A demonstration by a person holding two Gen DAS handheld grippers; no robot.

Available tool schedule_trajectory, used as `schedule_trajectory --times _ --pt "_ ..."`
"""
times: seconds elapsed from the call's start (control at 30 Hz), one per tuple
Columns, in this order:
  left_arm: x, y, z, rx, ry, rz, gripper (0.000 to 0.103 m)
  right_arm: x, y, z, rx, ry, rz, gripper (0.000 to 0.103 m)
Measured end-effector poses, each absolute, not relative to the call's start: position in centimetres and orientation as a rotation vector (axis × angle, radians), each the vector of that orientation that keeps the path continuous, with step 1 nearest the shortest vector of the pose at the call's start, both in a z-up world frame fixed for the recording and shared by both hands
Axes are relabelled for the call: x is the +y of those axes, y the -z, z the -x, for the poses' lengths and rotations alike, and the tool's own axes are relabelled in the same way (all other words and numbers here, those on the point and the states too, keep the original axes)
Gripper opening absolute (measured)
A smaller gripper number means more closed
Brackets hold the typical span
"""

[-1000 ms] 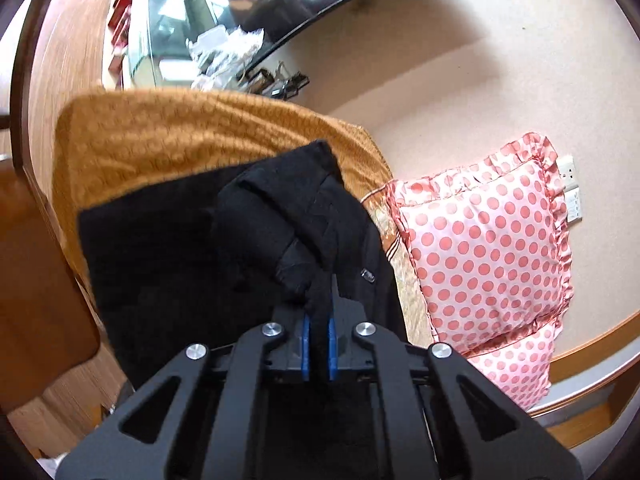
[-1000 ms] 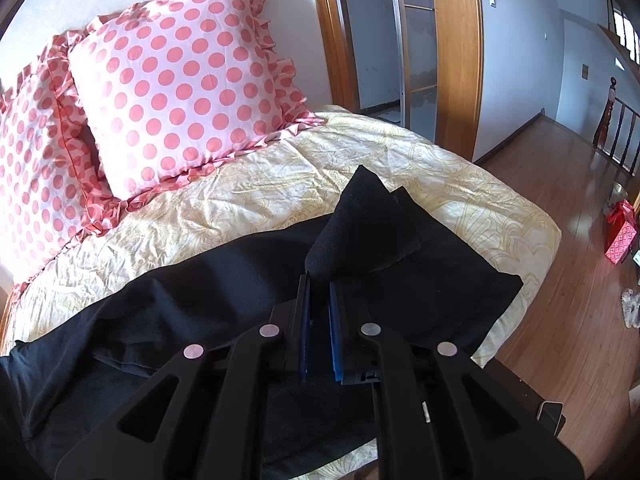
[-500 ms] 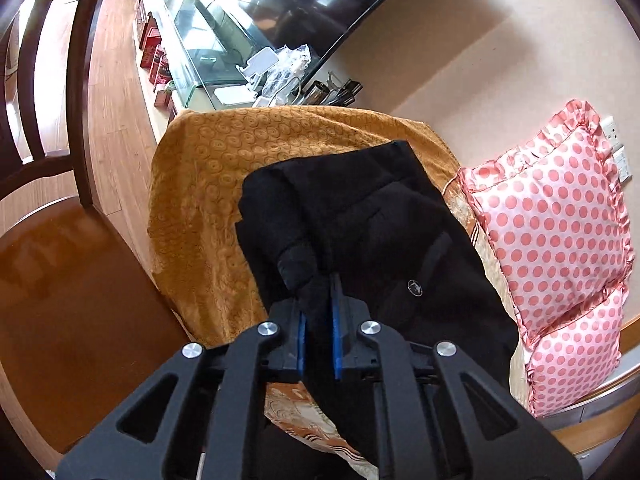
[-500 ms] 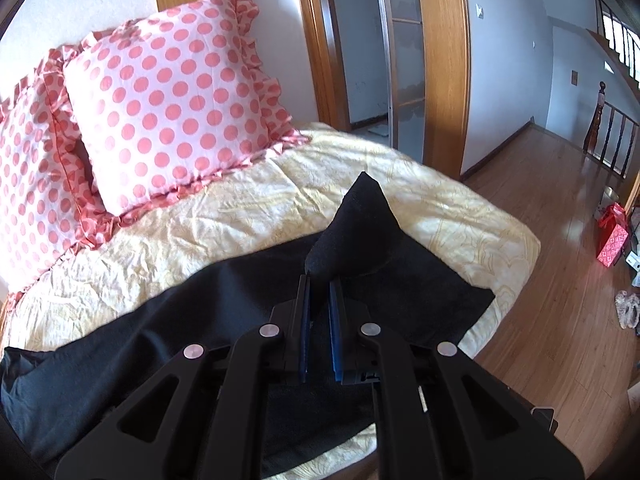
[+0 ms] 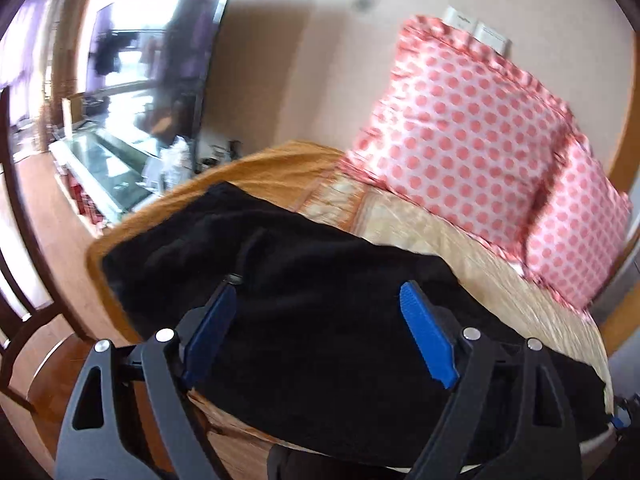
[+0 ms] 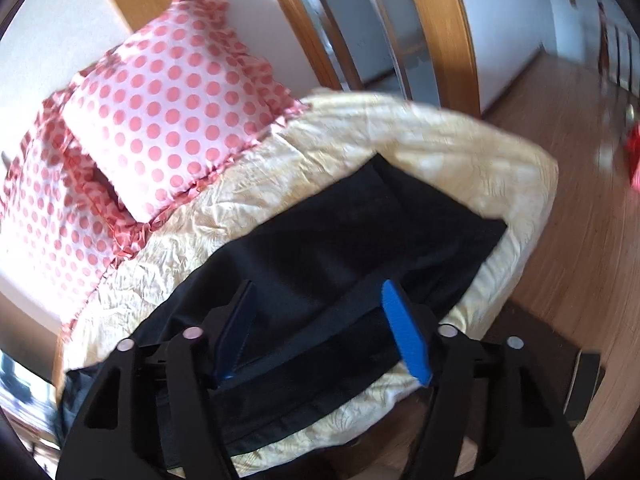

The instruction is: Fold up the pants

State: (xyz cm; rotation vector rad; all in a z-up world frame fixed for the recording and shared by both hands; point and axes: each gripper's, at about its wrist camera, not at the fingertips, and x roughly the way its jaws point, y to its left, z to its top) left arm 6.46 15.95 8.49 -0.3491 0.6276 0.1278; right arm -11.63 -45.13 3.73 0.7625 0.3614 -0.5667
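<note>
Two tools are seen, each with its blue-padded fingers spread wide apart and nothing held between them; the left tool [image 5: 316,304] hangs over one end of the black fabric pants [image 5: 320,320], the right tool [image 6: 320,304] over the other end. The pants are laid lengthwise across the pale yellow patterned bedspread [image 6: 420,128] near the bed's front edge, apparently doubled along their length, with a long fold line visible in the right wrist view; two pink polka-dot ruffled pillows [image 6: 172,120] are propped well behind them, and an orange-gold patterned cover [image 5: 256,168] is seen past the far end in the left wrist view.

The step in hand is judged to be the next fold, end to end; for that to be done well, both layers should be pinched together at each corner of one end, the fabric should be kept taut between the tools while it is carried over, and the edges should be aligned before release; the stack near the bed's edge could otherwise be dragged off.
</note>
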Motion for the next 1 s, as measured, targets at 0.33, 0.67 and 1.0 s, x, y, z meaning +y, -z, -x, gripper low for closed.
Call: schedule_trajectory --times 0.33,0.67,1.0 --pt "1.4 -3.6 -10.2 0.822 0.237 0.129 0.084 -46.6 -1.1 10.4 0.417 0.557 -0.828 0.048" --pt "0.5 -1.4 -10.0 0.865 0.224 0.104 0.089 -48.2 -4.9 7.7 0.347 0.564 -0.644 0.006" --pt "-0.1 -0.1 -9.9 0.896 0.241 0.071 0.09 -49.8 -1.0 11.1 0.444 0.682 -0.672 0.006"
